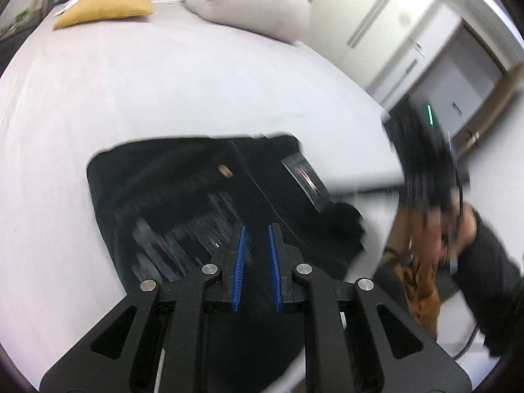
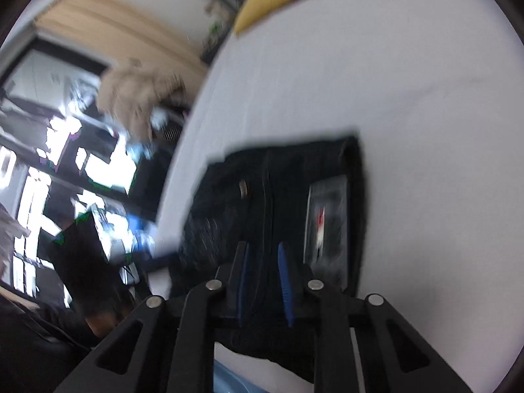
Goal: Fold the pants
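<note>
Where viewed from left wrist: left gripper [image 1: 256, 239] nearly closed, nothing visibly gripped; folded pants [image 1: 209, 193] directly ahead on white bed [image 1: 163, 91]. From right wrist: right gripper [image 2: 264, 262] narrowly parted, grip cannot be told; pants [image 2: 281, 177] ahead, long axis running away; cluttered shelves left.

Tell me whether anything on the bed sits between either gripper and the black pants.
Nothing visible does. The left gripper and right gripper both hang right over the folded black pants, with only cloth beneath them. The yellow pillow and rolled grey blanket lie far off across the bed.
</note>
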`<act>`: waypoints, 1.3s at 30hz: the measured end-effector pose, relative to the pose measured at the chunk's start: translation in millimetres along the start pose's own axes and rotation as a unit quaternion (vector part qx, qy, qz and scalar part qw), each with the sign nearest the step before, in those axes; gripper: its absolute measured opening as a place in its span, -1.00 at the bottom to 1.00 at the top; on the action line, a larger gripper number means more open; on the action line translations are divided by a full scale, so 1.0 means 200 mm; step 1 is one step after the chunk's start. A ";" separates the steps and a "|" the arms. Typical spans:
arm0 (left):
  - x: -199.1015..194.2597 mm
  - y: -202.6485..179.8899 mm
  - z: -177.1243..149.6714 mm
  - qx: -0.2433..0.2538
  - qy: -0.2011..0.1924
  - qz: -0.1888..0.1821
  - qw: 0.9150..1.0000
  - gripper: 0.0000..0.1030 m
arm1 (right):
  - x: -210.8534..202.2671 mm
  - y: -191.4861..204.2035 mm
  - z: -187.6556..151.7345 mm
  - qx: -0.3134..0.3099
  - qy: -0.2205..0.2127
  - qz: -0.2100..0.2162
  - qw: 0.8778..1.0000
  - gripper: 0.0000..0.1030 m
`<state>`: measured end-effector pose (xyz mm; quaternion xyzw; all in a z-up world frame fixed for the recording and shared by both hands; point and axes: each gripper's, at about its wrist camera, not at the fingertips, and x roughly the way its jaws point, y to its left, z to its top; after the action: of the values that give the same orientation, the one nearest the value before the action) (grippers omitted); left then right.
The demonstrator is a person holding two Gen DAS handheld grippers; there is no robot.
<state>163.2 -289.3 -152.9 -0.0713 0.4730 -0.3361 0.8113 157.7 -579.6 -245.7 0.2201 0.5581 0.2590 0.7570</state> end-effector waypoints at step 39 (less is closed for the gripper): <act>-0.01 0.47 -0.62 -0.150 0.030 -0.218 0.964 -0.94 | 0.15 -0.20 -0.20 0.066 -0.021 0.028 0.997 -1.00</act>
<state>106.6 -191.1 -258.7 -0.2835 0.5150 -0.4317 0.6841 133.1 -589.1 -302.5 0.2906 0.5519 0.2380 0.7445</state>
